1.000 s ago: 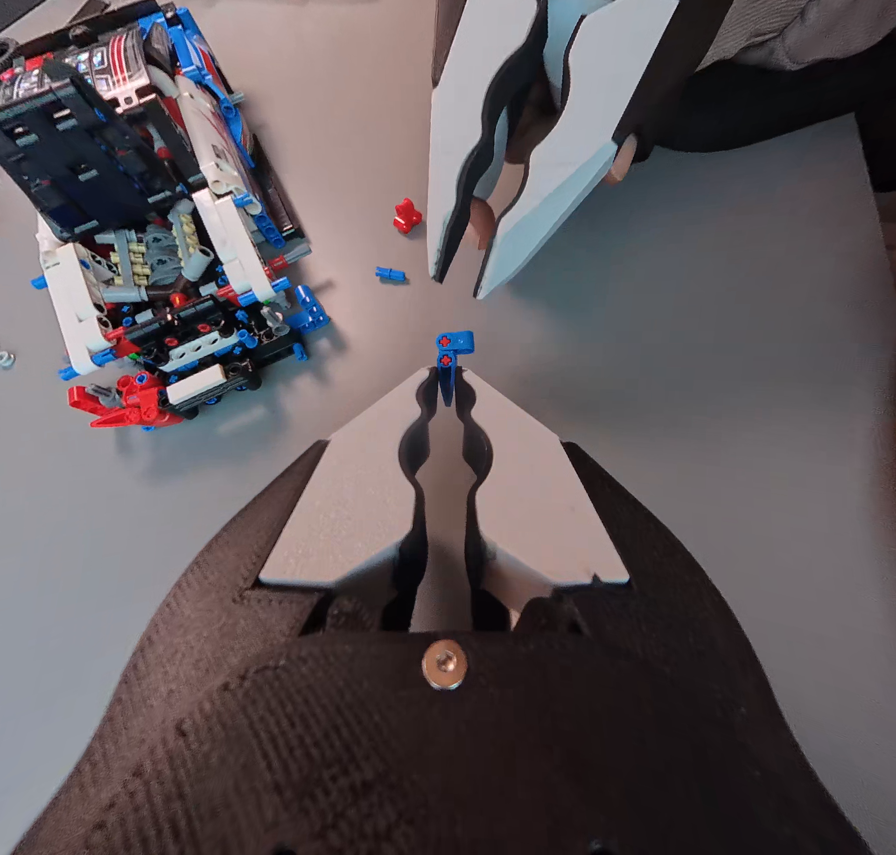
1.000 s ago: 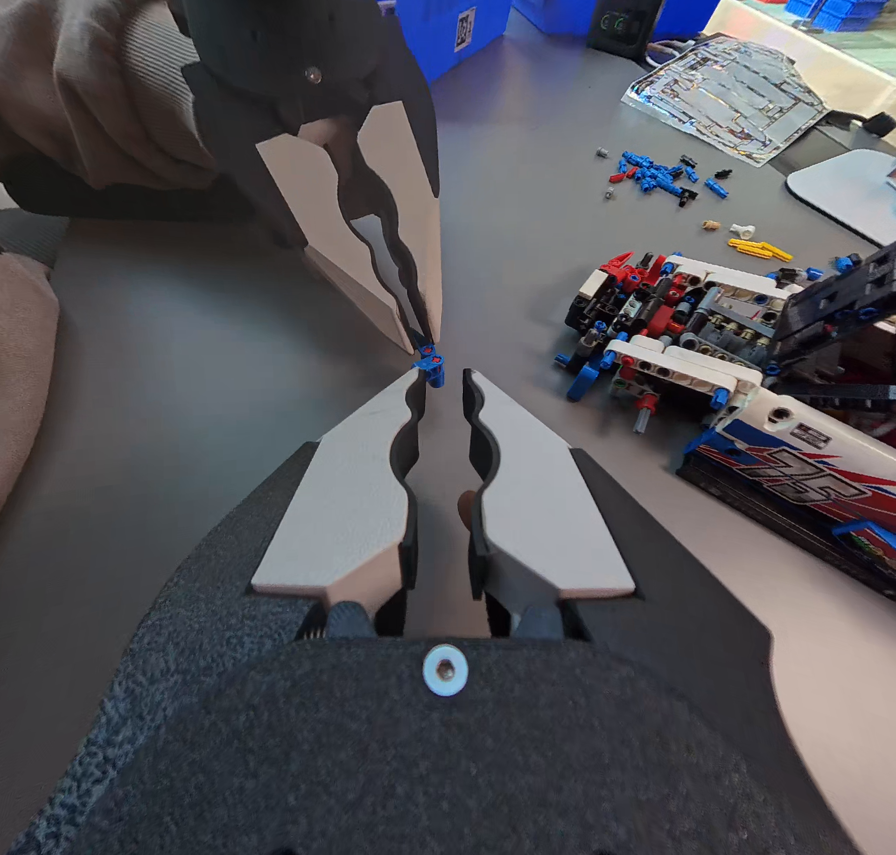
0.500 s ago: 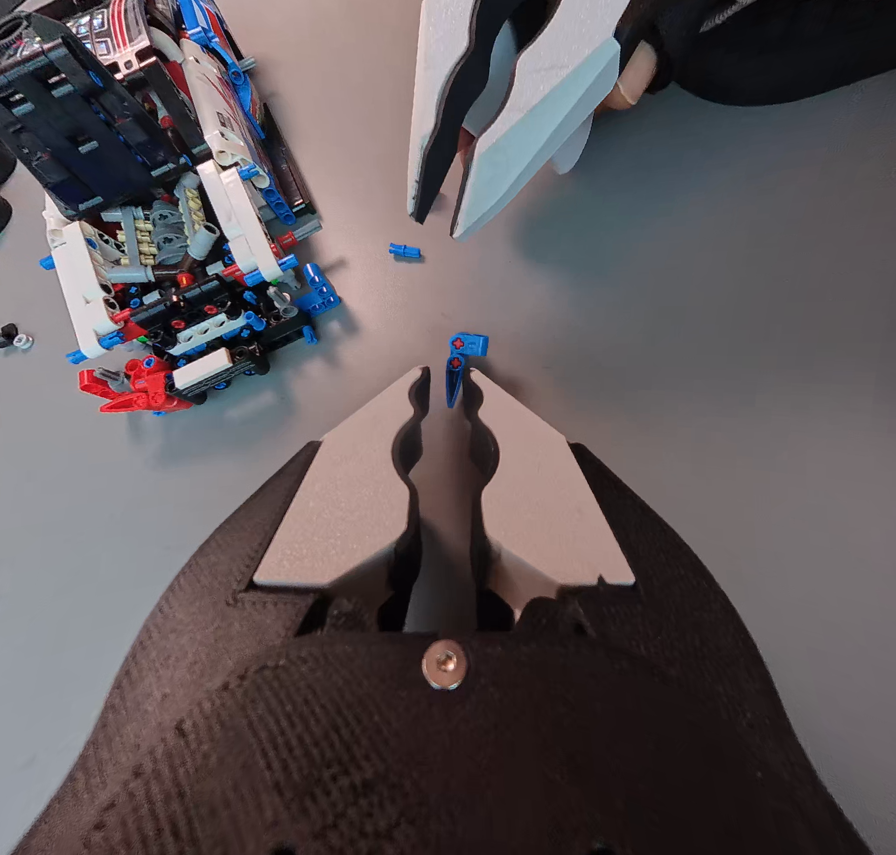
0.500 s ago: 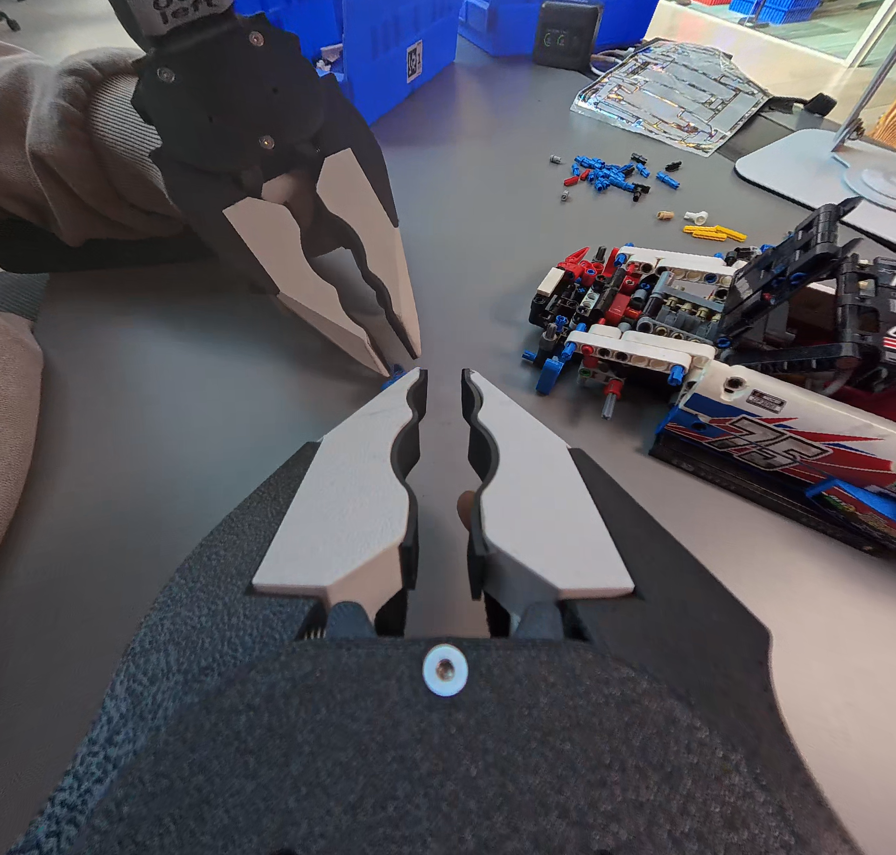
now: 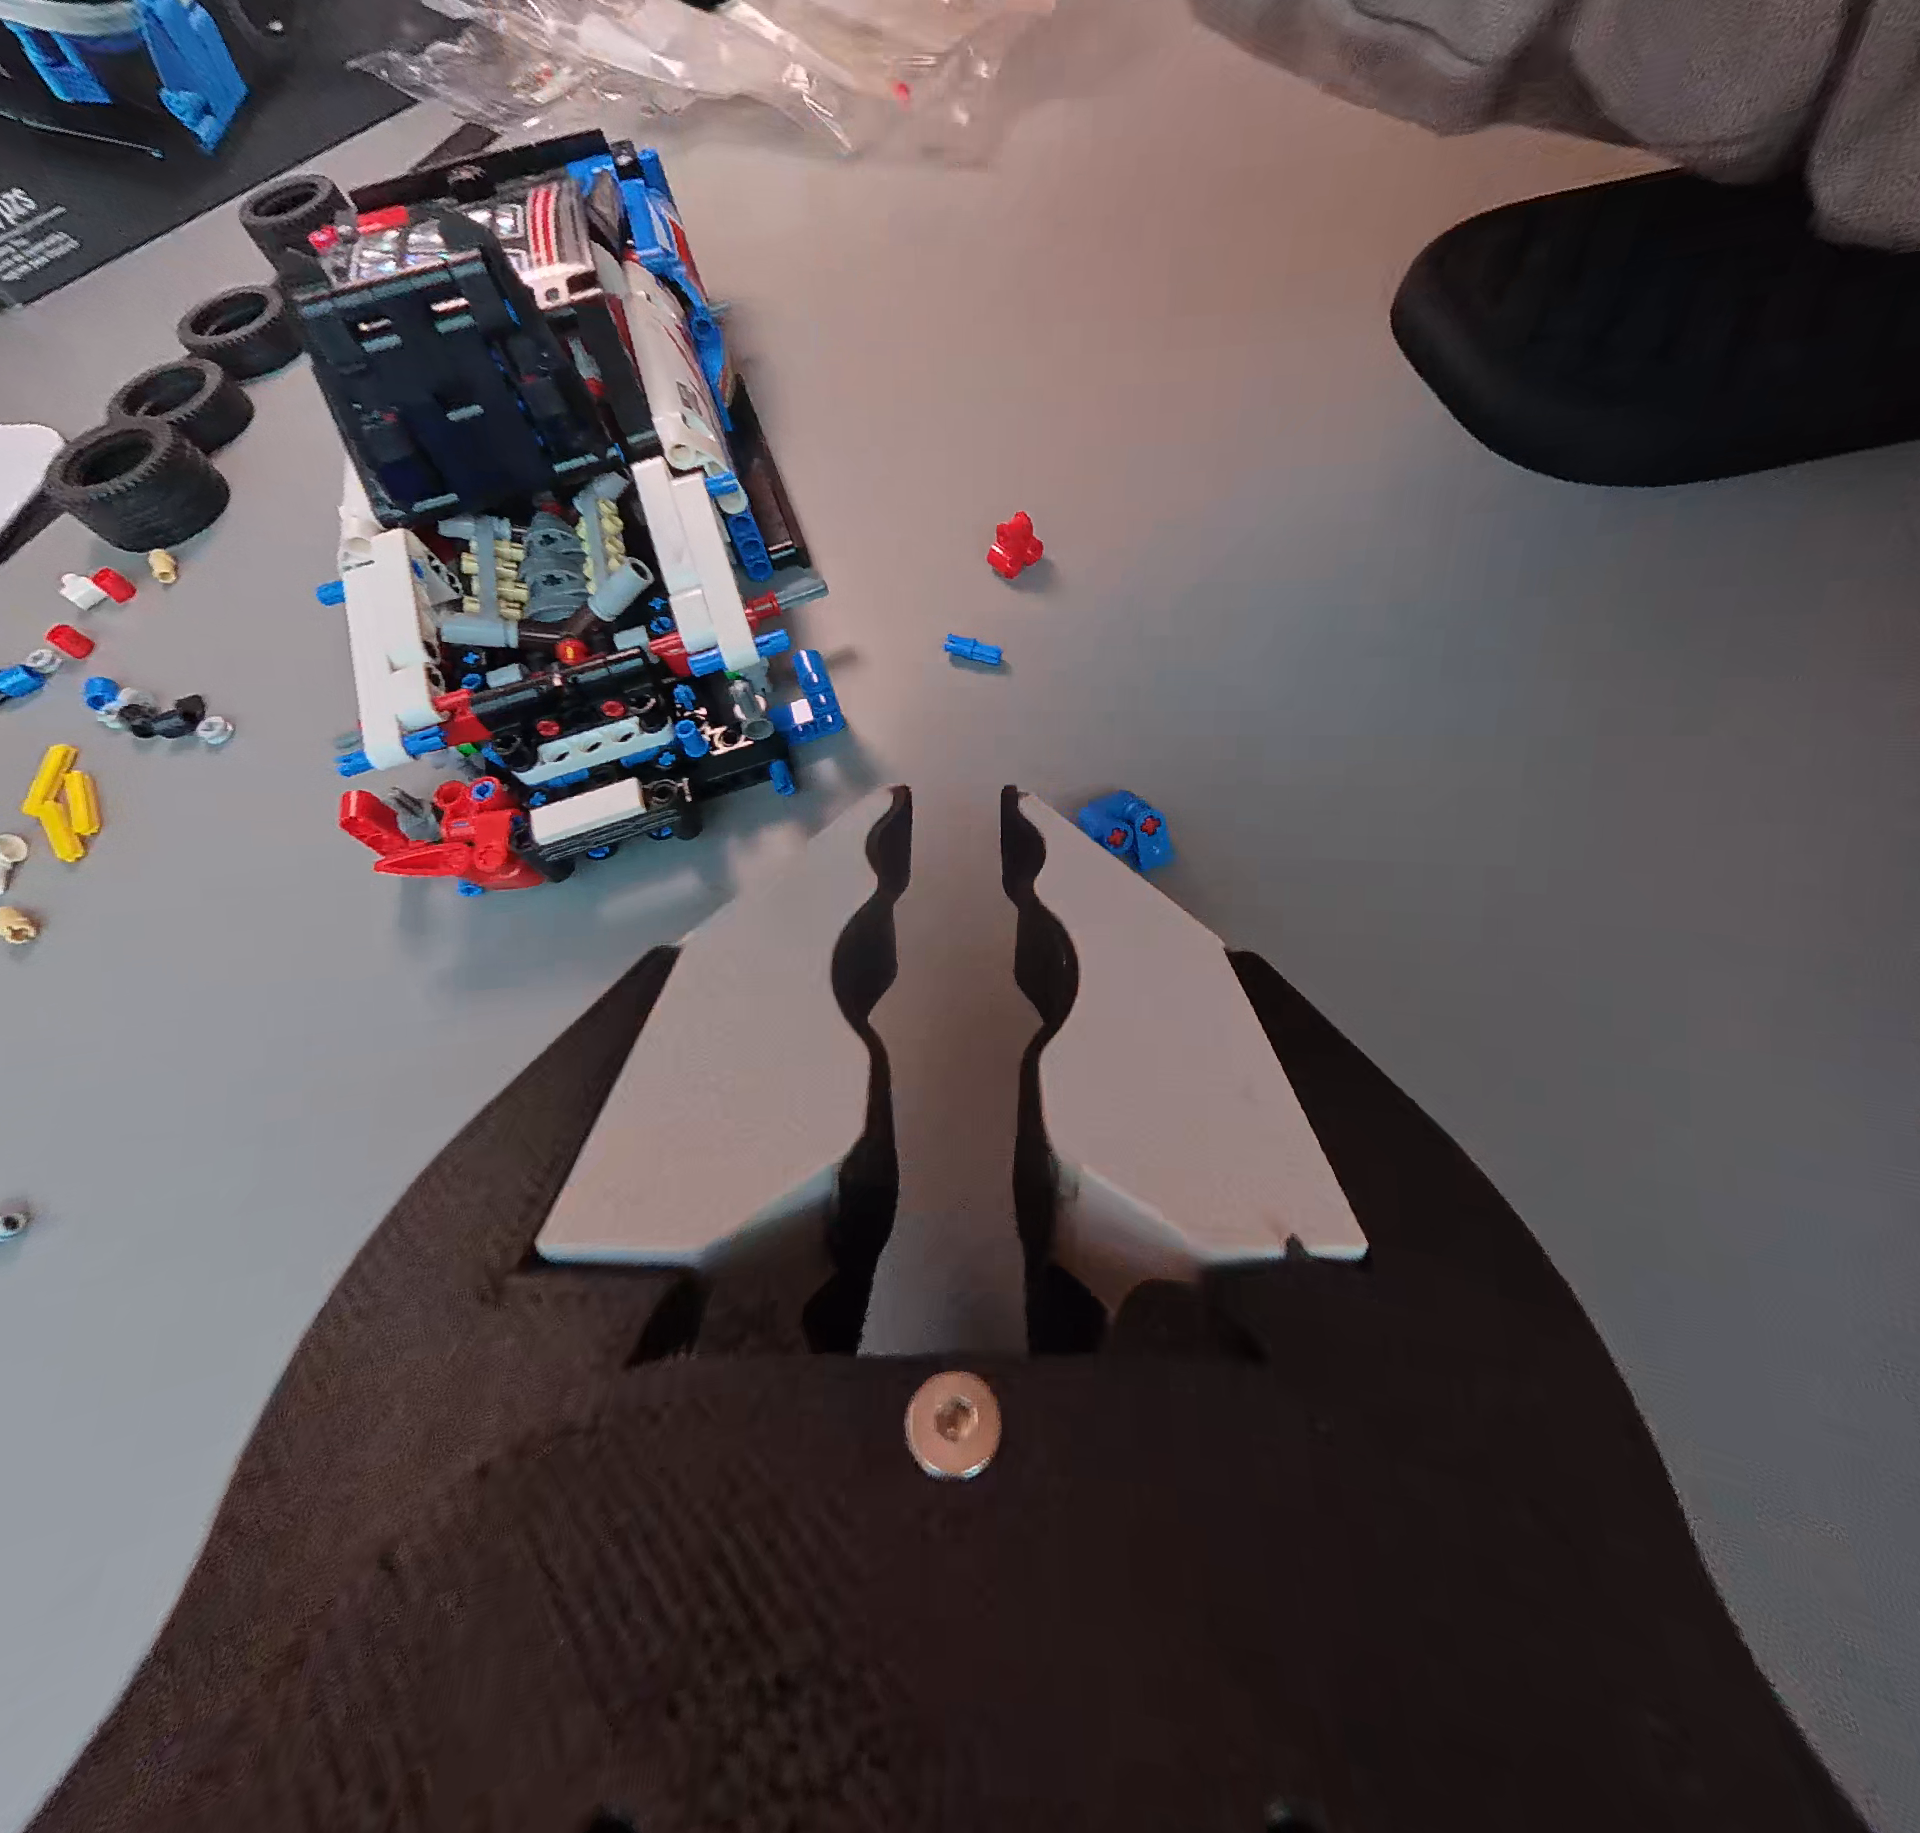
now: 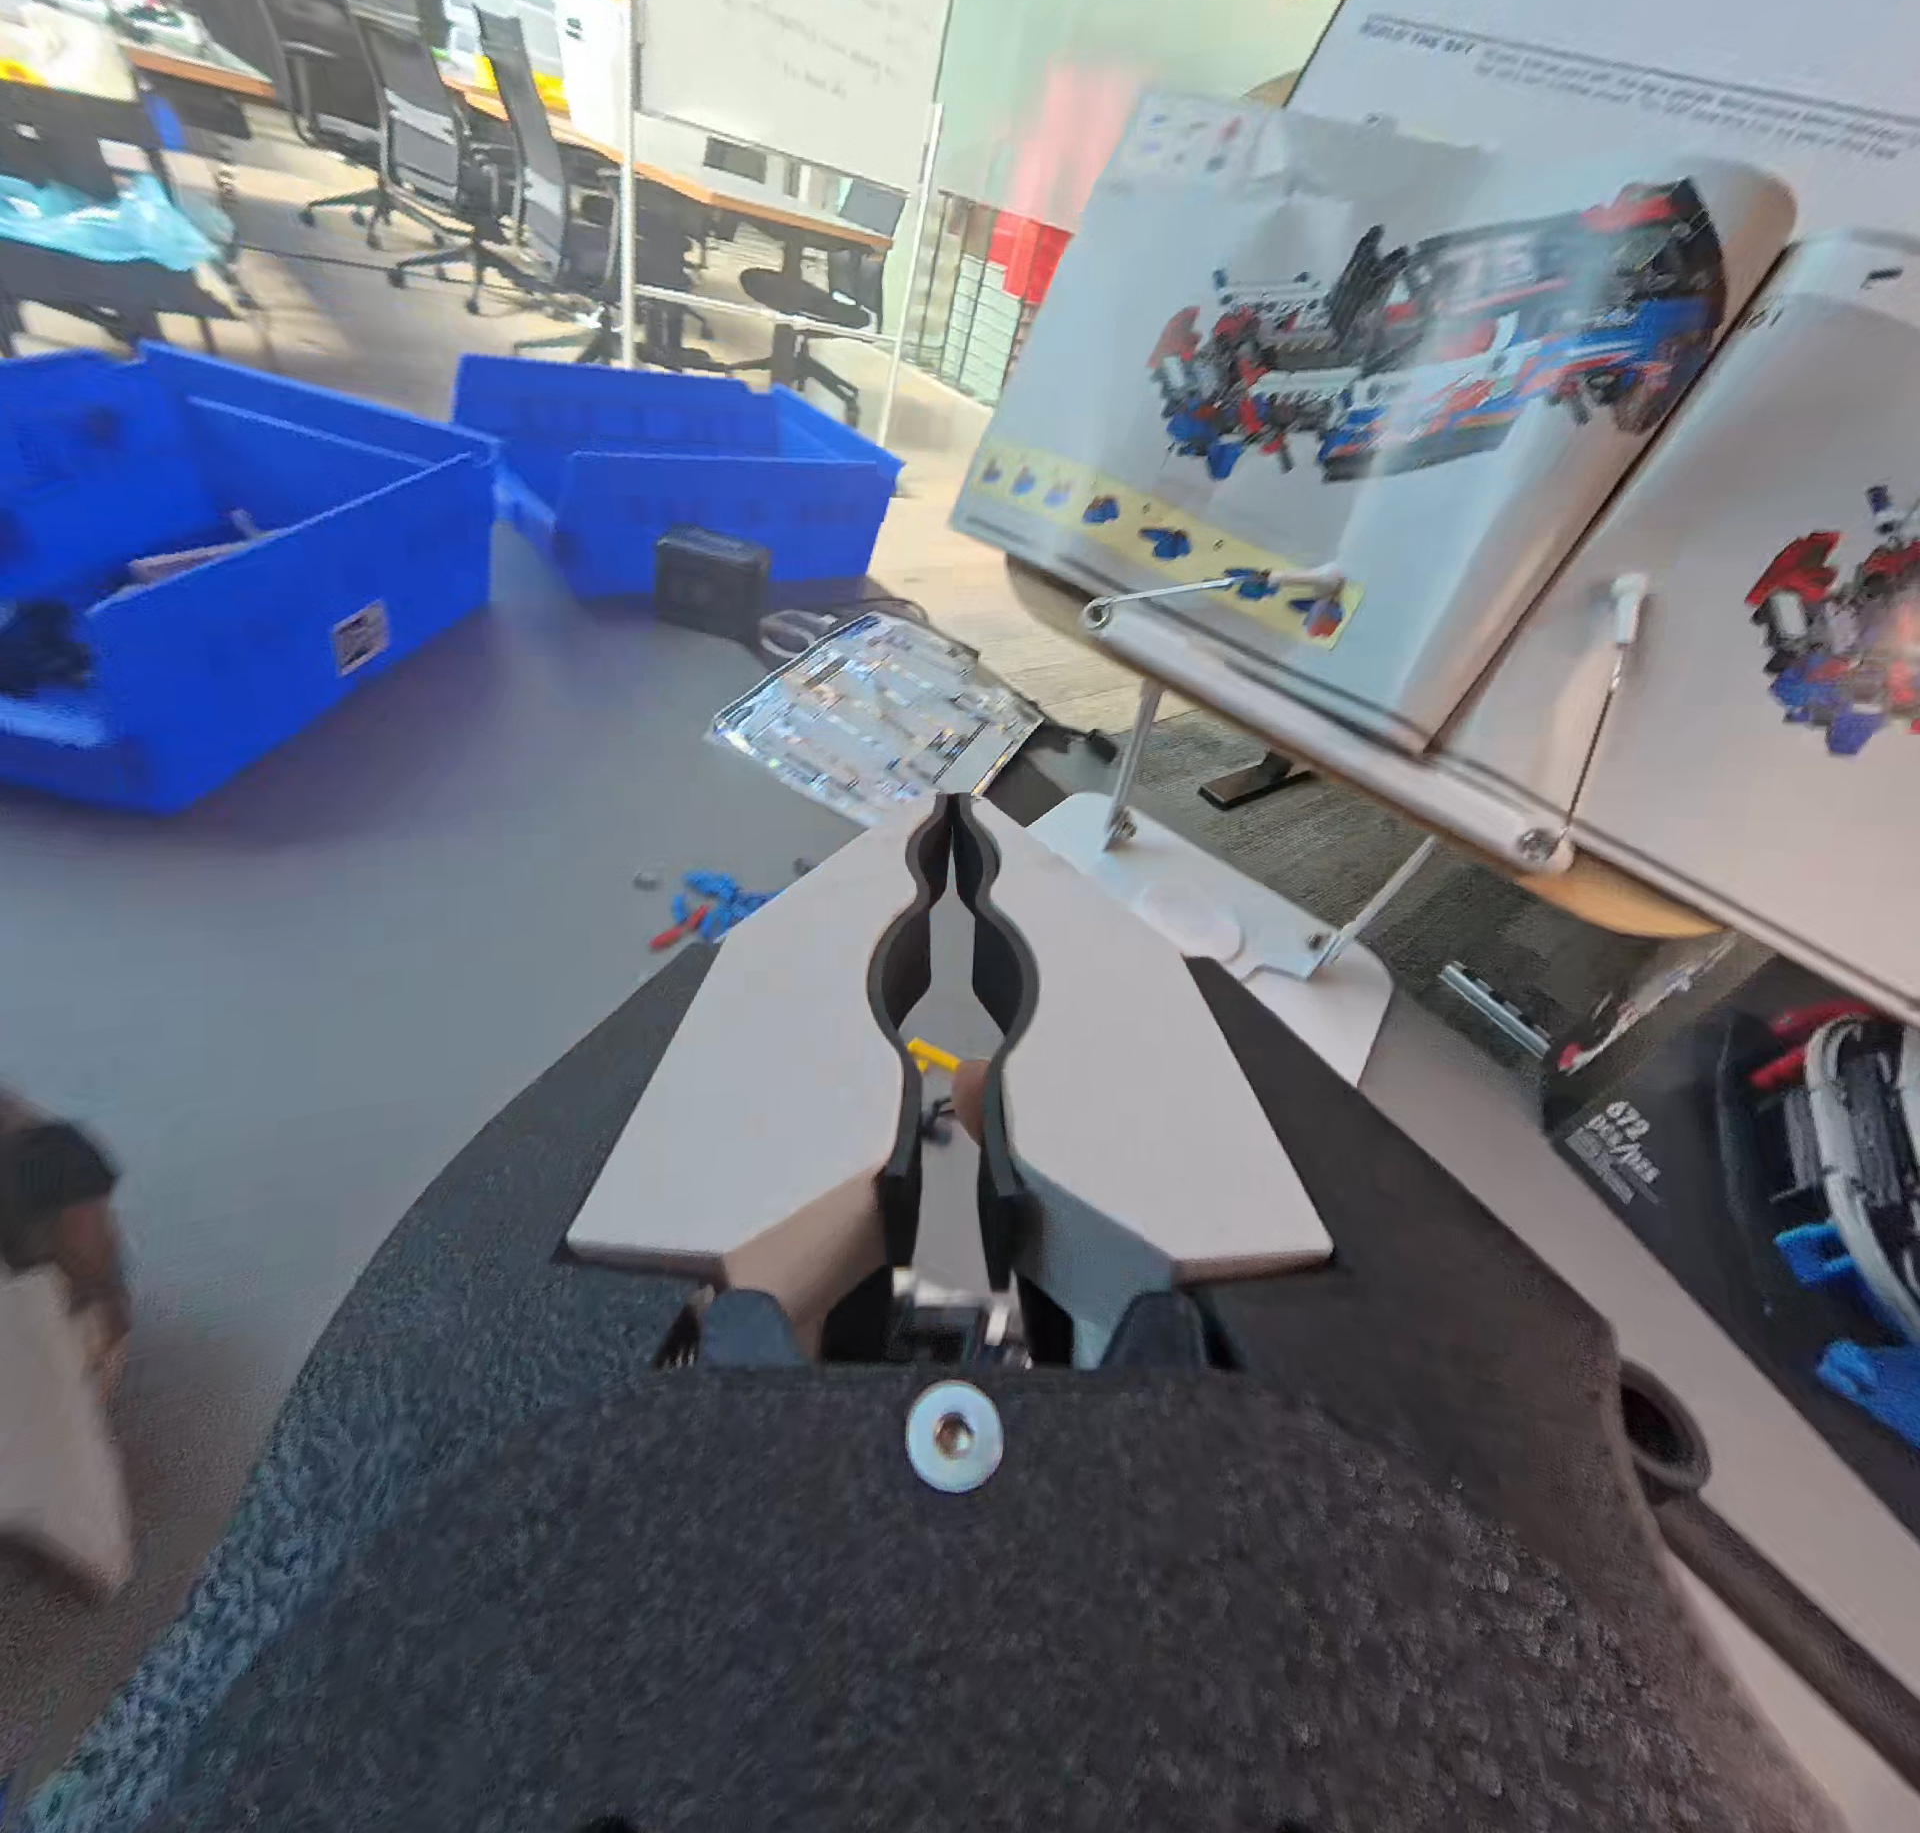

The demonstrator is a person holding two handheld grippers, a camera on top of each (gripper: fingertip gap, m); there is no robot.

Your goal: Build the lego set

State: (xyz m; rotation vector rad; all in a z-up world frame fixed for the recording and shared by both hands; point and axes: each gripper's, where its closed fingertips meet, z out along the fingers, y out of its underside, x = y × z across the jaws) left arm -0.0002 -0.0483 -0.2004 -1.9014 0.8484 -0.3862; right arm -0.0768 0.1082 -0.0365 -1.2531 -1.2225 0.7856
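- Left wrist view: the left hand-held gripper (image 5: 954,794) is hovering over the grey surface (image 5: 1455,952) with its jaws spread and nothing between them.
- A small blue piece (image 5: 1127,828) is lying on the surface just beside the tip of the right-hand finger; whether the two are touching is hard to tell.
- The half-built car (image 5: 561,557) is sitting on the surface ahead and to the left, its red nose pointing toward the camera.
- A blue pin (image 5: 974,650) and a red piece (image 5: 1015,544) are lying apart from each other, between the car and the view's right side.
- Four black tyres (image 5: 140,474) are standing in a row left of the car; loose small parts (image 5: 62,796) are lying at the left edge, some cut off.
- A clear bag (image 5: 727,38) at the top is blurred, and a grey sleeve (image 5: 1558,27) is covering the upper right corner; the right hand-held gripper is not visible here.
- Right wrist view: the right hand-held gripper (image 6: 952,804) is pointing level across the room, its tips pressed together with nothing visible between them.
- Further back between the jaws a yellow part (image 6: 930,1053) on the surface is showing through the gap, mostly hidden.
- An open manual (image 6: 1351,401) is resting on a stand at the right, motion-blurred and cut off by the frame.
- Two blue bins (image 6: 312,557) are standing on the surface to the left; blue parts (image 6: 717,895) are partly hidden behind the left finger.
- A clear sheet (image 6: 873,713) is lying just beyond the tips.
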